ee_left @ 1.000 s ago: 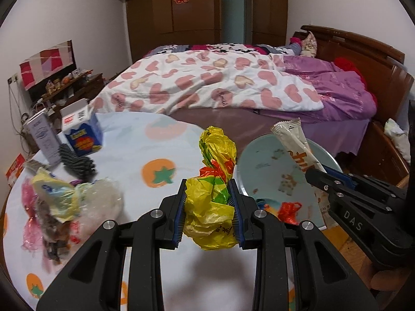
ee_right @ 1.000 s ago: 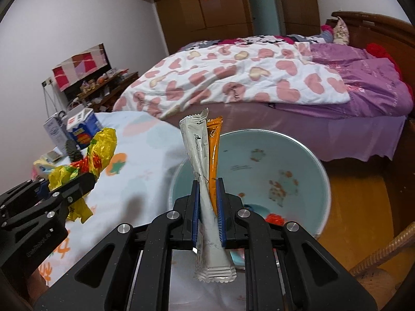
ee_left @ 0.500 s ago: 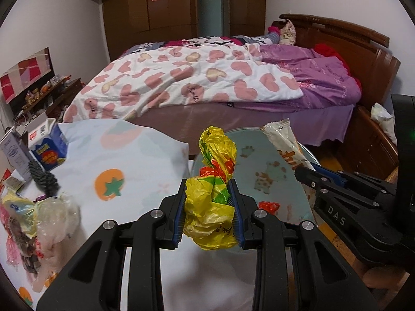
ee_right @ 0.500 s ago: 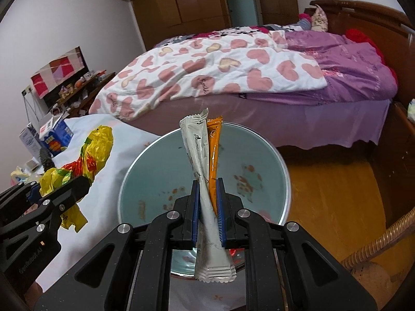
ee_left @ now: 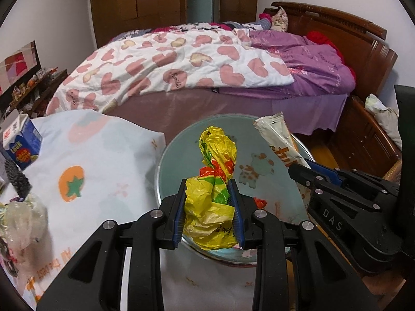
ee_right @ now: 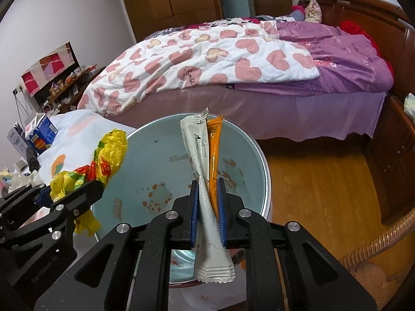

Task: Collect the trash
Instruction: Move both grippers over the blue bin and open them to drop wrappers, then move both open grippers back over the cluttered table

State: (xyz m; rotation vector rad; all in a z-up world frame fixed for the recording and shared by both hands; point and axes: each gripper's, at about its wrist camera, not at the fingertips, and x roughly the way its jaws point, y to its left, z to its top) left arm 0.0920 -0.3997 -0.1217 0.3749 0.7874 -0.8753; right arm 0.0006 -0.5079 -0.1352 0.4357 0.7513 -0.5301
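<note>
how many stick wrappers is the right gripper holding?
2: a white stick-shaped plastic wrapper and a narrower orange stick-shaped wrapper right beside it, both clamped upright between the right gripper fingers over the pale-green metal bin. Others could be hidden behind.

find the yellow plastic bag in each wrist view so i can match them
Left wrist: yellow plastic bag at lower centre, pinched between this gripper's own fingers.
Right wrist: same bag at left, in the other gripper.
Shared landmark: the pale blue bin behind it in both.
</note>
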